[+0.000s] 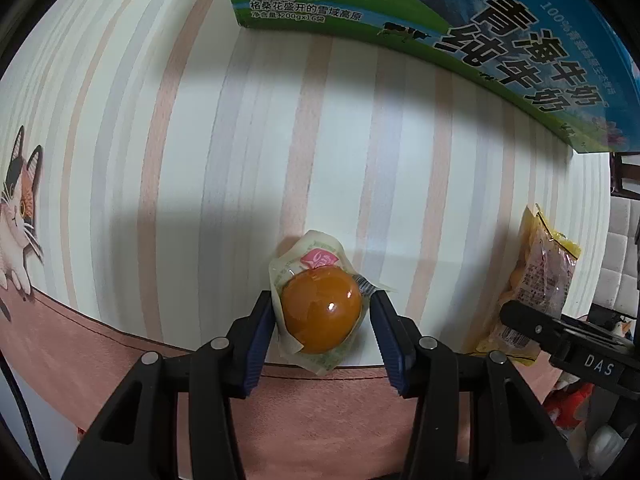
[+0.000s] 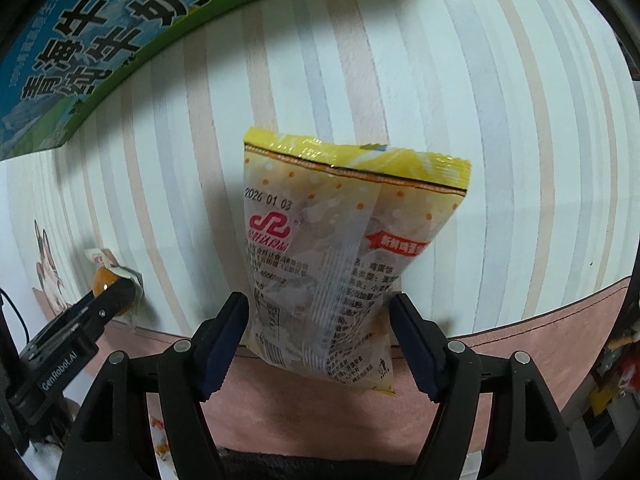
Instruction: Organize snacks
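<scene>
Pickup step: left gripper [image 1: 322,312] fingers pinch the wrapped egg [image 1: 320,311]; right gripper [image 2: 318,336] fingers grip the yellow snack bag [image 2: 344,248]. Next, probably lift both toward the milk box [image 1: 500,40].

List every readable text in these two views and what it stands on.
"青海牛奶 纯牛奶", "青藏高原 格桑花盛开的雪域高原": milk carton.
"2026 01 03": yellow snack bag; its smaller print is too blurred.
"DAS": right gripper.
"GenRobot.AI": left gripper.
Egg packet: label unreadable.
</scene>
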### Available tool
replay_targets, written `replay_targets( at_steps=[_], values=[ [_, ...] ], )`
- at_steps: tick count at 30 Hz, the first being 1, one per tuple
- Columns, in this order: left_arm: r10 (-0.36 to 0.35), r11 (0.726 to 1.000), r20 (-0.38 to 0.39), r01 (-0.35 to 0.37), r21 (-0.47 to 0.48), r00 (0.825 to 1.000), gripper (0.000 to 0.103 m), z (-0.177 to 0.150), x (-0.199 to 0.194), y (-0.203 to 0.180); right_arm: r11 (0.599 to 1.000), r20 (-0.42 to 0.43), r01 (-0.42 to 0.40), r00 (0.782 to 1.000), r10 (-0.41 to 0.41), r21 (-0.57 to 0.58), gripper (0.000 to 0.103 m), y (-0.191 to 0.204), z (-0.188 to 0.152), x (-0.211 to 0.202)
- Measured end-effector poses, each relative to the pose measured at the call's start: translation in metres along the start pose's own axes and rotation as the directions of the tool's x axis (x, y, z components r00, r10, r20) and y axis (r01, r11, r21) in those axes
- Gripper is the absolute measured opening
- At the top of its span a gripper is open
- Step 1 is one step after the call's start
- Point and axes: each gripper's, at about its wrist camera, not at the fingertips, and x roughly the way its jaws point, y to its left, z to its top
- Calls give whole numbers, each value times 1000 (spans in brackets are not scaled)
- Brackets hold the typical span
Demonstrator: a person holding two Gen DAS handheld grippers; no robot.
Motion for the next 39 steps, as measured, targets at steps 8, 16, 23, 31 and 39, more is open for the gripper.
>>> replay_targets(
  at_steps=[8,16,23,31,39],
  values=[
    [1,1000,22,-1,-15,1000,40,-2,1,-6,997,48,59,997,-56,-53,67,11,-11,-7],
    [2,1000,23,-2,-21,1000,40,-3,-4,2,997,68,43,997,-39,-59,54,13,-22,-12],
    [6,1000,32,-6,1,999,40,-10,-13,-1,998,78,13,997,-8,-63,46,14,-27,-26],
    [-101,994,-30,100,-44,994,44,-10,-5,12,998,14,-62,998,63,-16,63,2,-20,-27],
    [-114,993,-60,112,-33,992,44,-14,-5,18,998,-16,-57,998,57,-19,71,4,-11,-23]
  ],
)
